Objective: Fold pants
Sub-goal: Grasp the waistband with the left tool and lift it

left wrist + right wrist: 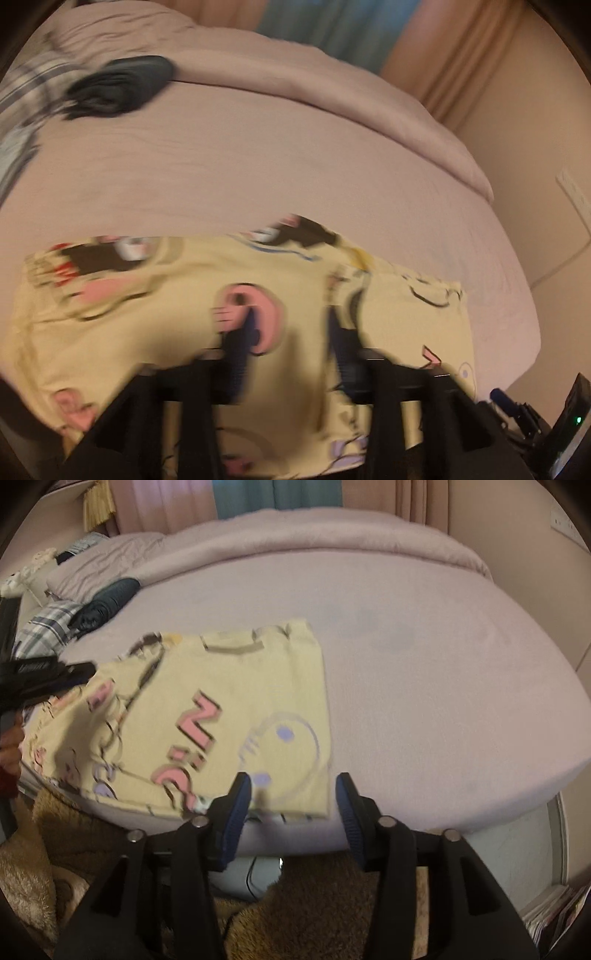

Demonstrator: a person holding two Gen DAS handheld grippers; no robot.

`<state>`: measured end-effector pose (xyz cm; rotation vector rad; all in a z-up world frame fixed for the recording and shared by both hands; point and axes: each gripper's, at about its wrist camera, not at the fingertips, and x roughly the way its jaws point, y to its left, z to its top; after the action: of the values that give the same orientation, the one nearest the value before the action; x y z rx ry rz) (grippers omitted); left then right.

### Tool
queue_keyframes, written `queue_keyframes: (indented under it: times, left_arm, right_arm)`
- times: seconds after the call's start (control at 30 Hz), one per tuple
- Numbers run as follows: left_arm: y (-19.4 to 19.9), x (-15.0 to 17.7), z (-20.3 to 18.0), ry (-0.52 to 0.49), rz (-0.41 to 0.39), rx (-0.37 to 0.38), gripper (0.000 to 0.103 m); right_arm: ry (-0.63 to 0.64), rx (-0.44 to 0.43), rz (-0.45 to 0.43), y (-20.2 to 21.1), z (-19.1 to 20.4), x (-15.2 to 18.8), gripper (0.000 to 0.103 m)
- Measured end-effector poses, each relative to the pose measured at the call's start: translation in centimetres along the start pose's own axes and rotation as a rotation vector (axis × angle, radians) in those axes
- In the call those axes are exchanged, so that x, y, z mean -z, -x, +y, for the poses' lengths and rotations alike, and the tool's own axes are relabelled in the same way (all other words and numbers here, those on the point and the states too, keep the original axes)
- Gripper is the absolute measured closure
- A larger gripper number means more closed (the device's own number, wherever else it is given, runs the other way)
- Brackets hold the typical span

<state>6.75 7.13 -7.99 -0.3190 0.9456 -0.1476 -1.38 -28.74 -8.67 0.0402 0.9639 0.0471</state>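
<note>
Both grippers' jaws apart over pants

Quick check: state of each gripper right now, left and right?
Left gripper: open, fingers apart above the yellow pants, holding nothing.
Right gripper: open, at the near edge of the pants, nothing gripped.

Pink bed sheet, dark rolled garment, plaid cloth

The left wrist view looks forward from close above the yellow pants, across the bed. The right wrist view sits back off the bed's near edge, facing the same way. Both share pants, bed and curtains.
</note>
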Motion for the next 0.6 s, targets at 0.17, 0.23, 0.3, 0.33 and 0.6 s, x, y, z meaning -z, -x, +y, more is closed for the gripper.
queue_keyframes:
  times: [0.17,0.23,0.3,0.33,0.6]
  left_arm:
    - [2.1,0.0,5.3,0.086,-0.054,-0.126,0.046]
    - [2.1,-0.3,6.9,0.141,-0.064,-0.145,0.046]
    - [2.7,-0.1,9.7,0.213,-0.071,-0.171,0.046]
    - [2.8,-0.2,10.3,0.241,-0.077,-0.188,0.046]
    - [3.8,0.5,17.0,0.424,-0.109,-0.235,0.046]
  right_arm:
    - [0.069,-0.064,-0.040,-0.4,3.5,-2.5,0.049]
    - [0.106,-0.118,-0.048,-1.2,5.8,-3.8,0.049]
    - [0.145,-0.176,-0.047,-2.2,8.7,-4.8,0.049]
    - [0.163,-0.197,-0.035,-2.8,10.1,-5.2,0.049]
    - [0.224,-0.222,0.031,-7.1,17.6,-6.4,0.050]
